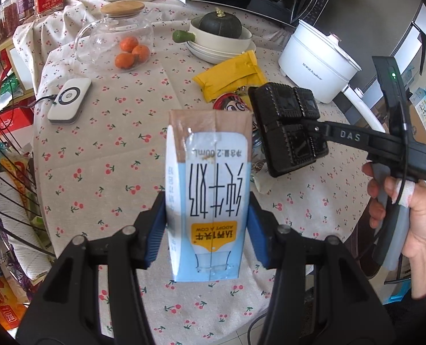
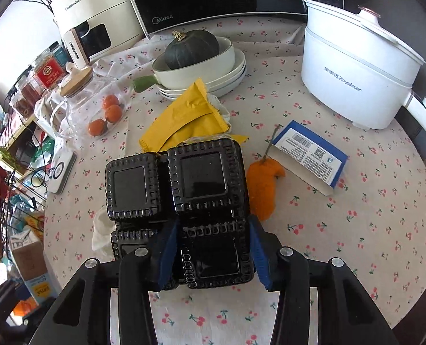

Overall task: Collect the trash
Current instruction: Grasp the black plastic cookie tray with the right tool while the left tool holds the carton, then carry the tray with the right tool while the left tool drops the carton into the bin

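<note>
While both claws are loaded, neither piece of trash has reached a bin, and no bin shows in either view. The left gripper (image 1: 207, 224) is part-closed on 1 milk carton (image 1: 210, 192), its blue pads (image 1: 155, 230) pressing the 2 narrow sides; the carton stands out ahead of the jaws, upside down to the camera, clear of the cherry-print tablecloth (image 1: 103, 149). Gripping across the short width looks deliberate: a light empty box crushes less that way and stays square.

The right gripper (image 2: 213, 244) has 1 black plastic snack tray (image 2: 181, 201) between its fingers, and the pads sit against 1 of the tray's 4 square wells, the near right one, so I judge it clamped; 1 well gives the jaws a firm wall to bite. In the left wrist view the tray hangs tilted up and right of the carton, with a person's hand (image 1: 405, 230) on the handle.

Left to collect, beyond the right claw: 1 yellow padded envelope (image 2: 190, 120) just ahead of the tray, 1 piece of orange peel (image 2: 262, 187) to its right, and 1 blue and white box (image 2: 310, 158) further right. Probably not trash: 3 tangerines (image 2: 106, 118) under the glass jug to the far left, 1 dark squash (image 2: 191, 47) in a bowl, and 1 white electric pot (image 2: 353, 69).
</note>
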Tool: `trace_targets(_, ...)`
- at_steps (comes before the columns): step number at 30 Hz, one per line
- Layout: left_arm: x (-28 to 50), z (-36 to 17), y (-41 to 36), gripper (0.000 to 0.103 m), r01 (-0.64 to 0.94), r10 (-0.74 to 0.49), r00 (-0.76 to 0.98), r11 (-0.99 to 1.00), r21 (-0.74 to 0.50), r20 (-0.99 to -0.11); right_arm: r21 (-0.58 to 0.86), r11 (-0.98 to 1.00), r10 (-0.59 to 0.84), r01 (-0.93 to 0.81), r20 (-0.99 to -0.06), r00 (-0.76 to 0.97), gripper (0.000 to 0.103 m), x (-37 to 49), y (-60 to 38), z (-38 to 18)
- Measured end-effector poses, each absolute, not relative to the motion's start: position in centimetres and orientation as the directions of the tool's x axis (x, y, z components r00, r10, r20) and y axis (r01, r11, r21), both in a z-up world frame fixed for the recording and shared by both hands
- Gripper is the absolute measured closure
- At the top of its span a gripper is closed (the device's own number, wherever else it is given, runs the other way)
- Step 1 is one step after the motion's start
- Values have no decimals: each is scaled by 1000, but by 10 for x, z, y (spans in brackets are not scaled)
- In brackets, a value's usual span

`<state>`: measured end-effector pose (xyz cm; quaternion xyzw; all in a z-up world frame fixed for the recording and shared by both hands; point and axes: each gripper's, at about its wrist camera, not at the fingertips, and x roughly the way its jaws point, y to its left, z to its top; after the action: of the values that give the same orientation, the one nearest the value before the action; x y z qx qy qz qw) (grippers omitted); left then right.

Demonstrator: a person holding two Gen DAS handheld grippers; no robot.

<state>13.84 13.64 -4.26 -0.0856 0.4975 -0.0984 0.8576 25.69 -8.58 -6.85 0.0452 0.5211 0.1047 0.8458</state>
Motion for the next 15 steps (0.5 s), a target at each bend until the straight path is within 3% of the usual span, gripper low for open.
trace_targets(15,125,-33,60,49,230,-304,472,949,-217,-828,140,990,126,-7,-862,491,55,155,-212,-39)
